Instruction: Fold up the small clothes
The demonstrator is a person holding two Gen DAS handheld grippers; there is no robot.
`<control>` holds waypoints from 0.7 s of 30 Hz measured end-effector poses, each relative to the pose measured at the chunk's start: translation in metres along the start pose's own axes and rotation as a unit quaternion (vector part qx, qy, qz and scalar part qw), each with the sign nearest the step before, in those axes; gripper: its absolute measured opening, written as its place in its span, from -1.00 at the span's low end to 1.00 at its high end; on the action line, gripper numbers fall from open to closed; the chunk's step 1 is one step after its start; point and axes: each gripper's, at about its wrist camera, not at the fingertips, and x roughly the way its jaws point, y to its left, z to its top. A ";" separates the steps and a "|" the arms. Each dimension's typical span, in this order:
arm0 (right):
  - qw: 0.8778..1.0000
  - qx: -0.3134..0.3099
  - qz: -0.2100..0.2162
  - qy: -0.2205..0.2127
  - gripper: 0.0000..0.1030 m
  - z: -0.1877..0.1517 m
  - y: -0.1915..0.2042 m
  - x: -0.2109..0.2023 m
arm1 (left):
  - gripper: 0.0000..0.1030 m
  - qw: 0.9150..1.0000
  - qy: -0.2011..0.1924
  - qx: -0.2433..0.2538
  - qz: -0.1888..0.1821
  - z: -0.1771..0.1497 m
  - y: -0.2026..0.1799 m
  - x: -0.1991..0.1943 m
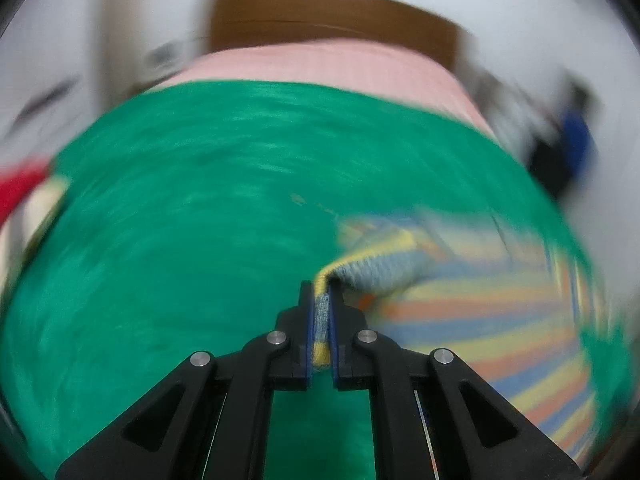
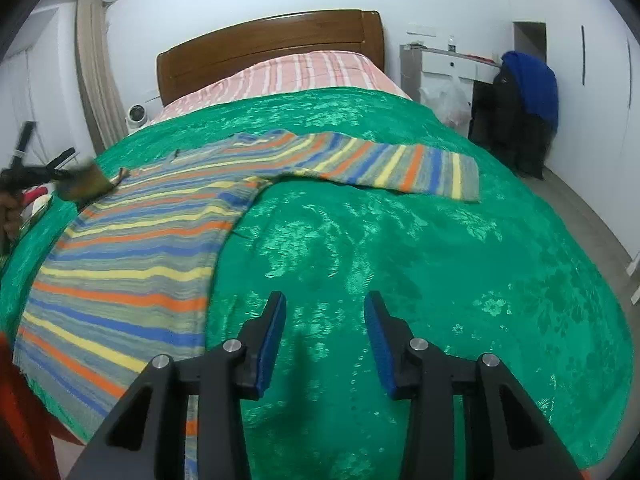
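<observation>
A striped knit sweater (image 2: 132, 256) in grey, blue, yellow and orange lies spread on the green bed cover (image 2: 400, 240). One sleeve (image 2: 400, 168) stretches to the right. My left gripper (image 1: 320, 300) is shut on a sleeve end of the sweater (image 1: 460, 308) and lifts it; that view is blurred by motion. The left gripper also shows in the right wrist view (image 2: 60, 176), at the sweater's far left edge. My right gripper (image 2: 325, 312) is open and empty, above the green cover to the right of the sweater's hem.
A pink striped blanket (image 2: 304, 72) and a wooden headboard (image 2: 264, 44) lie beyond the green cover. A white desk (image 2: 452, 60) and a chair with dark and blue clothes (image 2: 524, 108) stand at the right. Curtains (image 2: 96, 80) hang at the left.
</observation>
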 end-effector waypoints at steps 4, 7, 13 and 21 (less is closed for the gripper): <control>1.000 0.004 0.006 0.016 -0.20 -0.004 0.001 0.008 | -0.92 0.986 0.010 -0.144 0.081 0.010 0.100 0.012; 1.000 -0.008 0.008 0.022 -0.20 -0.006 0.008 0.012 | -0.93 0.983 0.039 -0.145 0.107 0.006 0.119 0.034; 0.999 -0.020 0.005 0.034 -0.17 -0.010 0.015 0.021 | -0.73 0.977 0.077 -0.142 0.137 -0.004 0.124 0.065; 0.999 -0.016 0.009 0.030 -0.02 -0.010 0.017 0.024 | -0.14 0.993 0.060 -0.103 0.021 -0.075 0.084 -0.019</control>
